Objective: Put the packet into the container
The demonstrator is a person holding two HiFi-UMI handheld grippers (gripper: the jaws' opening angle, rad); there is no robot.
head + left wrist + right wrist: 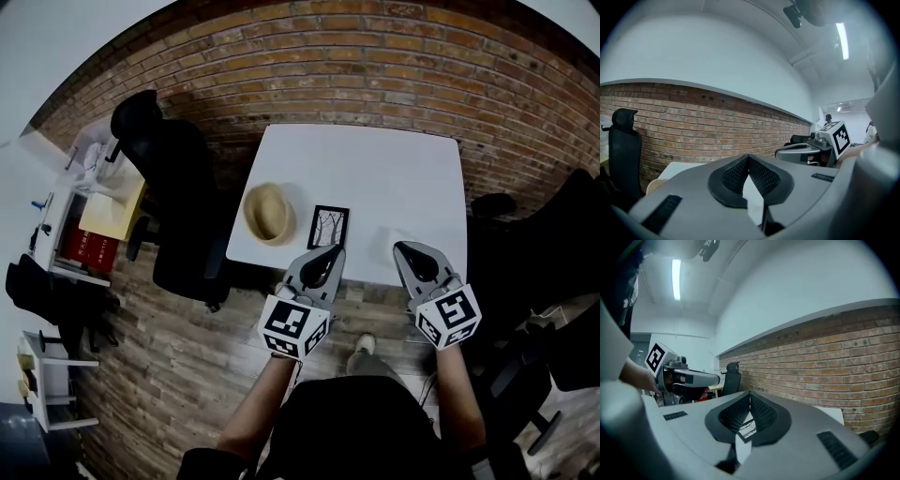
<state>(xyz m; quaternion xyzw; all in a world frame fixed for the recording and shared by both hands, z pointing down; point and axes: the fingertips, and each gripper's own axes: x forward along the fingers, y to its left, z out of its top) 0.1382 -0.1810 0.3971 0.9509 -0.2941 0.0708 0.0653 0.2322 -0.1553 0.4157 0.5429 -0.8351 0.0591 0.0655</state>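
Note:
A flat black-edged packet (328, 226) with a pale branch-patterned face lies near the front edge of the white table (394, 178). Left of it sits a round tan woven container (269, 213), shaped like a straw hat. My left gripper (333, 251) hovers just in front of the packet, shut, with nothing between its pads. My right gripper (405, 247) is level with it further right, also shut and empty. In the left gripper view the pads (759, 176) meet at their tips. The right gripper view shows a sliver of the packet (748, 429) below its closed jaws.
Black office chairs stand at the table's left (173, 187) and right (525, 253). A brick wall (375, 56) runs behind the table. Shelving with boxes (94, 225) is at far left. The floor is wooden planks (187, 356).

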